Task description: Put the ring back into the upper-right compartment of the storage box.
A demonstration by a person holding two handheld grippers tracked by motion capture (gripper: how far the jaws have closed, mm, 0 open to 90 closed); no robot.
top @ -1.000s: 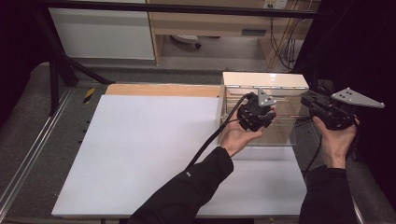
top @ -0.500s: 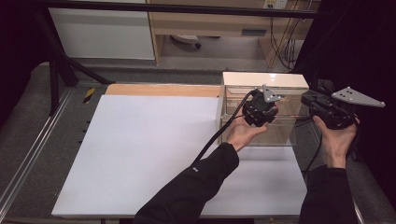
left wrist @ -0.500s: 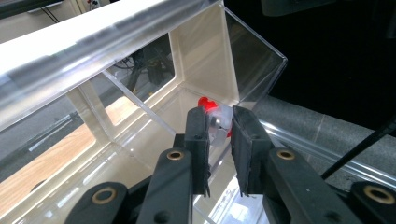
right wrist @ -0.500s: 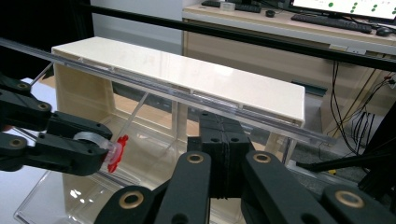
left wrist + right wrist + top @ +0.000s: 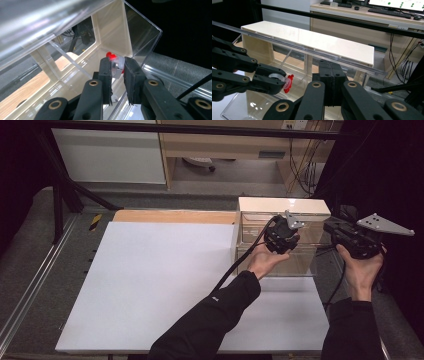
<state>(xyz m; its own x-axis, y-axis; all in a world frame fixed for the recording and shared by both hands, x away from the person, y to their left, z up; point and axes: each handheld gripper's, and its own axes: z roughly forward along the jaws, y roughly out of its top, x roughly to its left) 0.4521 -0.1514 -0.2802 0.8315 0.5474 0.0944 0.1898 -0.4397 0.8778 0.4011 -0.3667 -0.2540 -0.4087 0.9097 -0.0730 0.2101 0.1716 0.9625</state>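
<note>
A: Red-capped little tube (image 5: 115, 62), just one, pinched in the left gripper (image 5: 117, 72) over the single clear box (image 5: 280, 242)!

B: Looks like the drop-in step; next, lower and release. Right gripper (image 5: 329, 75) waits beside the box, jaws pressed together, holding nothing.

A white rectangular sheet (image 5: 160, 285) covers most of the bench (image 5: 170, 216), leaving a light wooden strip bare along its far edge. Beyond the far edge stands a white cabinet (image 5: 107, 155).
</note>
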